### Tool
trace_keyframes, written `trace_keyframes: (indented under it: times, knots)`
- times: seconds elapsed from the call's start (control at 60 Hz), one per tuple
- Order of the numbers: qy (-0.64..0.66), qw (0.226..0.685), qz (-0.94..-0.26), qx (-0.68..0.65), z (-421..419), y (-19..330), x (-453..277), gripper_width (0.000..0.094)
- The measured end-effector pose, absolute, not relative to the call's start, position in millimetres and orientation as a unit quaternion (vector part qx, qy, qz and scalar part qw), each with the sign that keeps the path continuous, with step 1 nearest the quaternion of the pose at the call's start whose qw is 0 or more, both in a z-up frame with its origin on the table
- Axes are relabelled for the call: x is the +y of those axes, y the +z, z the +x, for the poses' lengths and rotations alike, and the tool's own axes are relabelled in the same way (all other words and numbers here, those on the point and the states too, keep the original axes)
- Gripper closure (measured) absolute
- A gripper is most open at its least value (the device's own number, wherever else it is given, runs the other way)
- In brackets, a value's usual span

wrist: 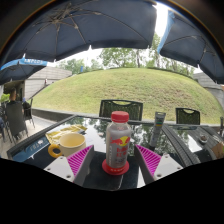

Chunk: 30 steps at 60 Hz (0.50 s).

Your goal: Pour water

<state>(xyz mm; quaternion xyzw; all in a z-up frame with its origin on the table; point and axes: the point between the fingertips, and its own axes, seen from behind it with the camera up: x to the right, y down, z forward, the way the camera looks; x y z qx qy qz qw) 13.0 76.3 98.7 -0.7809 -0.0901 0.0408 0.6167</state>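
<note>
A clear plastic bottle (118,140) with a red cap and a red-and-yellow label stands upright on a red round base on a dark mat (100,175). It stands between my gripper's (115,160) two fingers, with a gap at either side. The pink pads (80,160) are apart and do not touch it, so the gripper is open. A yellow cup (68,145) stands on the glass table (40,150) to the left of the left finger, slightly farther off than the bottle.
Dark chairs (120,106) stand on the far side of the table, with another to the right (187,116). Big dark umbrellas (90,25) hang overhead. A grassy slope (130,85) with trees rises behind. More chairs stand at the left (15,118).
</note>
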Motion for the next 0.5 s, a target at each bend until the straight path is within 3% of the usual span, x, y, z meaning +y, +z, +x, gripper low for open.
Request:
trace_keyframes:
  times: [0.133,0.4,0.5]
  knots:
    - [0.044,0.63,-0.766,-0.12,6,99,6,0.0098]
    - [0.054,0.578,-0.798,-0.161,-15,57,-100,0.0095]
    - [0.05,0.583,-0.793,-0.171,-12,55,-117,0.0096]
